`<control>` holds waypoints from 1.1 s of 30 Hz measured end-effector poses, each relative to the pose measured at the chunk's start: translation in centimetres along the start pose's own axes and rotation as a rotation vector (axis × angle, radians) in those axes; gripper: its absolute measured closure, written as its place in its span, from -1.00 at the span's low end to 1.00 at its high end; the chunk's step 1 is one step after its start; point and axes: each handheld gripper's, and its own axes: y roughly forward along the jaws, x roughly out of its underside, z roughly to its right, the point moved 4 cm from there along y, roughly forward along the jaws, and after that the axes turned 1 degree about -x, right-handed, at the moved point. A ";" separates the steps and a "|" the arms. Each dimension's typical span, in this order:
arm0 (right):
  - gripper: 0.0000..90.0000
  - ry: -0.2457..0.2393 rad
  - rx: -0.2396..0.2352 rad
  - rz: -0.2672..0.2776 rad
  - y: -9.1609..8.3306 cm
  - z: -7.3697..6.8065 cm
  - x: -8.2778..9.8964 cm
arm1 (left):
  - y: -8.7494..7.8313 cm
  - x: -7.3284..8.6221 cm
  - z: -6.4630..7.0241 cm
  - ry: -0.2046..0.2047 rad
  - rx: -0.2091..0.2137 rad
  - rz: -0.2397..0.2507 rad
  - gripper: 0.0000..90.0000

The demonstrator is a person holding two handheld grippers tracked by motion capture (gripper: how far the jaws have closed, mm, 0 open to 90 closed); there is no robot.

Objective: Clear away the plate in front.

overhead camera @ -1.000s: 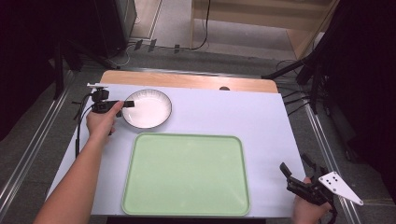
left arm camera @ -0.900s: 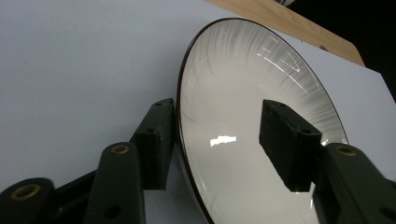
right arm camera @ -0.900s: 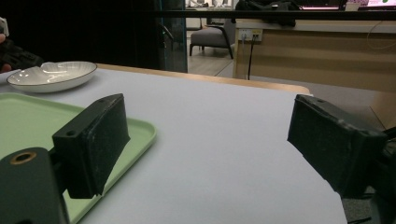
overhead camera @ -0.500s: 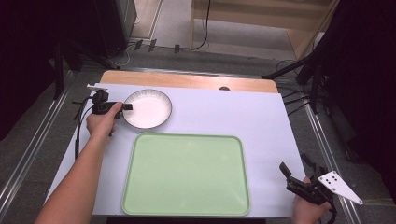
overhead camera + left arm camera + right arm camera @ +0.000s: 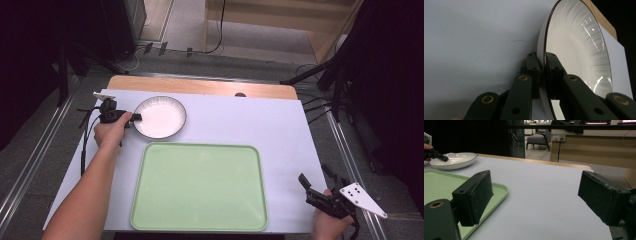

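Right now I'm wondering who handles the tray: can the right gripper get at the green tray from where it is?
Probably yes. The right gripper, jaws open and empty, sits just off the green tray's near right corner, with bare table between.

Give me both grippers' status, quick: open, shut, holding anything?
Left gripper: jaws have just been closing, now shut on the white bowl's rim.
Right gripper: open, holding nothing, near the green tray.
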 end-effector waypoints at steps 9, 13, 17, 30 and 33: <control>-0.72 0.004 0.006 -0.002 -0.2 0.2 0.0 | 0.1 0.1 0.7 -0.010 0.008 0.045 0.88; -0.72 0.004 0.007 0.000 -0.2 0.2 0.0 | -0.1 0.0 0.7 -0.015 0.008 0.069 0.88; -0.72 0.004 0.008 0.003 -0.2 0.2 0.0 | -0.5 -0.2 1.0 -0.018 0.042 0.086 0.88; -0.72 0.006 0.010 0.005 -0.3 0.2 0.0 | -2.6 -0.2 3.4 0.063 0.081 0.128 0.88; -0.72 0.005 0.011 0.005 -0.3 0.2 0.0 | -3.0 0.0 3.7 0.093 0.070 0.123 0.88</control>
